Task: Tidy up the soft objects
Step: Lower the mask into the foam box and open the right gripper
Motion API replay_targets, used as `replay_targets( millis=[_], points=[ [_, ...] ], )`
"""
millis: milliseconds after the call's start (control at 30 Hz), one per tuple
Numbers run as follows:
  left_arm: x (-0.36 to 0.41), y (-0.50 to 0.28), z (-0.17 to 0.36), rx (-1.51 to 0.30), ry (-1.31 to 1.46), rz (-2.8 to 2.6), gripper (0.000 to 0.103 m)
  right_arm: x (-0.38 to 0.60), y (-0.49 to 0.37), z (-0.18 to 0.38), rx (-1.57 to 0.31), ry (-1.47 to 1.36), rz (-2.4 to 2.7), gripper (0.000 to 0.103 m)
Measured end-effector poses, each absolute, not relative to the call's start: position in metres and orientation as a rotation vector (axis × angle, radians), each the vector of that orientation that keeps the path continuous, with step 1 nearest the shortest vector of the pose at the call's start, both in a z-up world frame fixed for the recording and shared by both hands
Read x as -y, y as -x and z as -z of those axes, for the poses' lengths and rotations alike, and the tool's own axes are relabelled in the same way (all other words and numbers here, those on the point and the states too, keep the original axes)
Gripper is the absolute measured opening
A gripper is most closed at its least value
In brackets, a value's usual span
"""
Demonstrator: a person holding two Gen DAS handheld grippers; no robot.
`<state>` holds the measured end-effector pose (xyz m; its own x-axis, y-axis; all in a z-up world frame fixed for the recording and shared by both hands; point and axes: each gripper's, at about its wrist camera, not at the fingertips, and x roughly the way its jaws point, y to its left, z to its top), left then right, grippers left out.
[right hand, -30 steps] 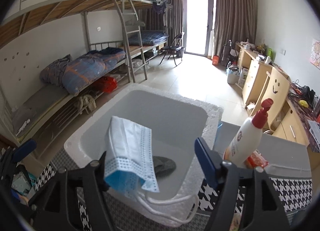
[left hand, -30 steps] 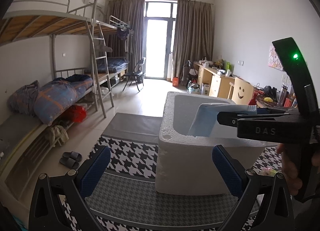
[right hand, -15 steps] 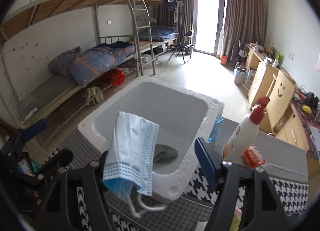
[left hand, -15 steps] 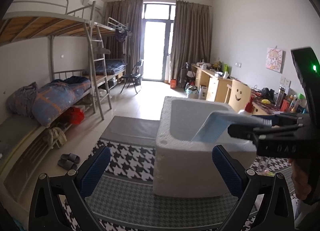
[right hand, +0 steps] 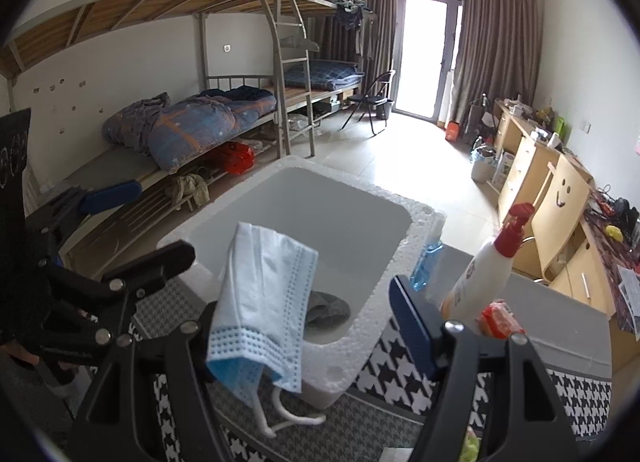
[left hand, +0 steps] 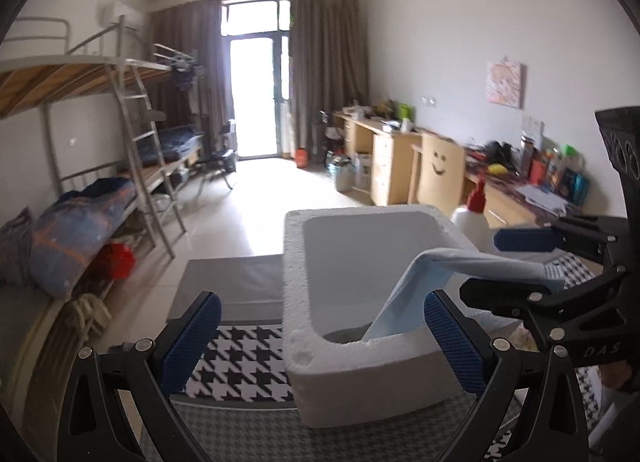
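Foam box (right hand: 372,302), white, sits on the houndstooth mat (right hand: 400,374) with a dark grey cloth (right hand: 328,308) inside. Right gripper (right hand: 304,326) holds its jaws wide; a blue face mask (right hand: 264,294) hangs draped over the left finger (ear loops dangling), above the box's near rim. Left gripper (left hand: 320,336) jaws stand wide, empty. Spray bottle (right hand: 484,274) stands beside the box.

Foam box (right hand: 372,314) on mat (right hand: 352,422); spray bottle (right hand: 480,282) right of box; bunk beds (right hand: 240,109) behind.
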<state>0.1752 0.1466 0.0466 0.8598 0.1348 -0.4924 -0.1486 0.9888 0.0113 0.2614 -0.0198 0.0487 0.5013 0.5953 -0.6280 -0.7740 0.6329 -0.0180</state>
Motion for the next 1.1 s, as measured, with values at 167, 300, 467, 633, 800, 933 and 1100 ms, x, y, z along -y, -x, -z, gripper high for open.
replay_targets(
  millis=[167, 300, 467, 633, 800, 933, 1100],
  points=[
    [-0.151, -0.182, -0.040, -0.534, -0.008, -0.075, 0.102, 0.024, -0.266, -0.047, -0.627, 0.322, -0.880, 0.075],
    [-0.148, -0.191, -0.038, -0.538, -0.009, -0.021, 0.102, 0.023, -0.270, -0.044, -0.631, 0.337, -0.914, 0.075],
    [-0.144, -0.203, -0.040, -0.542, -0.043, -0.054, 0.102, 0.023, -0.274, -0.043, -0.637, 0.343, -0.956, 0.075],
    [-0.151, -0.208, -0.043, -0.544, -0.019, -0.165, 0.102, 0.022, -0.275, -0.045, -0.631, 0.334, -0.967, 0.075],
    [-0.158, -0.198, -0.049, -0.520, 0.018, -0.176, 0.102, 0.025, -0.283, -0.051, -0.633, 0.266, -0.951, 0.075],
    [-0.153, -0.192, -0.050, -0.509, 0.005, -0.182, 0.102, 0.024, -0.289, -0.059, -0.634, 0.202, -0.926, 0.075],
    [-0.147, -0.188, -0.054, -0.491, 0.017, -0.195, 0.102, 0.025, -0.287, -0.068, -0.612, 0.152, -0.904, 0.075]
  ],
)
